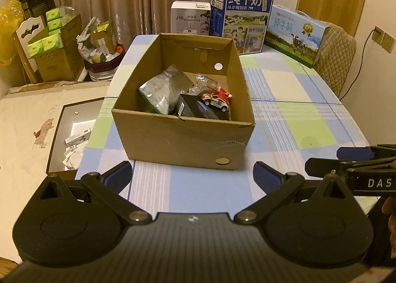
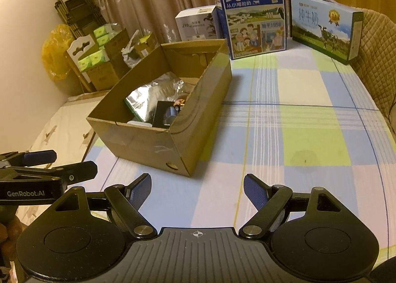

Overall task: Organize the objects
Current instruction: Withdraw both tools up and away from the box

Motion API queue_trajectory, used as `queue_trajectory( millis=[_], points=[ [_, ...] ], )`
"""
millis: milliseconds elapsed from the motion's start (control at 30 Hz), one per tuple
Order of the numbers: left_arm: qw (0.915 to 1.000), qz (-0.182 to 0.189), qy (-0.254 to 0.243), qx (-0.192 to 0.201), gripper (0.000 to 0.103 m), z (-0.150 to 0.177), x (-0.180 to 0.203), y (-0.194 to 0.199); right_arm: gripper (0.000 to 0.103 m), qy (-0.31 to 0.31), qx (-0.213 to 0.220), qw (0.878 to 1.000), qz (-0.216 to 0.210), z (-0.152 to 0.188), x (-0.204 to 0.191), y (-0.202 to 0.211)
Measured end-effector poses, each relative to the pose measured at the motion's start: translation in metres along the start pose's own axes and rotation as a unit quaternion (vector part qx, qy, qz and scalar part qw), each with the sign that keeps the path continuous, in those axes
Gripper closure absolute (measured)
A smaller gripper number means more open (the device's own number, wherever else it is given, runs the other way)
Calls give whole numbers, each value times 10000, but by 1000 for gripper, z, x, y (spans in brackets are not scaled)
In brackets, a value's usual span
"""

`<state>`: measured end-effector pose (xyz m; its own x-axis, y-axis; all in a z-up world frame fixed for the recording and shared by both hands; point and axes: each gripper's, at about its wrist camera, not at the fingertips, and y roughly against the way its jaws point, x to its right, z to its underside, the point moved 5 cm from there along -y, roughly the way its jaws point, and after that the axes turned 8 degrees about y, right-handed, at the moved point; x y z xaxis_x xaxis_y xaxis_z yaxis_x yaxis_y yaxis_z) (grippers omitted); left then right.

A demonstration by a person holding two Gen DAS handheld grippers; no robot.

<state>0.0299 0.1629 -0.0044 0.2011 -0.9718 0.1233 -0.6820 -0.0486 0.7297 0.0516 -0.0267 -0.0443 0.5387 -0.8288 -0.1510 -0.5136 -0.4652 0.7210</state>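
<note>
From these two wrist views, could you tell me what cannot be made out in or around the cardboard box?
- Cardboard box floor: in the left wrist view, hidden under the silver bag and black item.
- Toy car: in the right wrist view, mostly hidden by the box's wall.
- Table's near edge: hidden by both open grippers.

Toy car (image 1: 217, 101) and foil bag (image 1: 158, 92) inside cardboard box (image 1: 183, 141) on checked tablecloth (image 1: 297, 114).

We hold the left tool (image 1: 191, 176) level and low, fingers spread wide with nothing between them. Our right tool (image 2: 198, 190) sits just beside it at the same height, likewise gaping and empty.
</note>
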Motion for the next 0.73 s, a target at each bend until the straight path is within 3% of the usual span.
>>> queue_trajectory(
  millis=[733],
  points=[
    [10000, 79, 25, 47, 1, 4, 1, 0, 24, -42, -14, 10000, 15, 3, 1, -1]
  ],
)
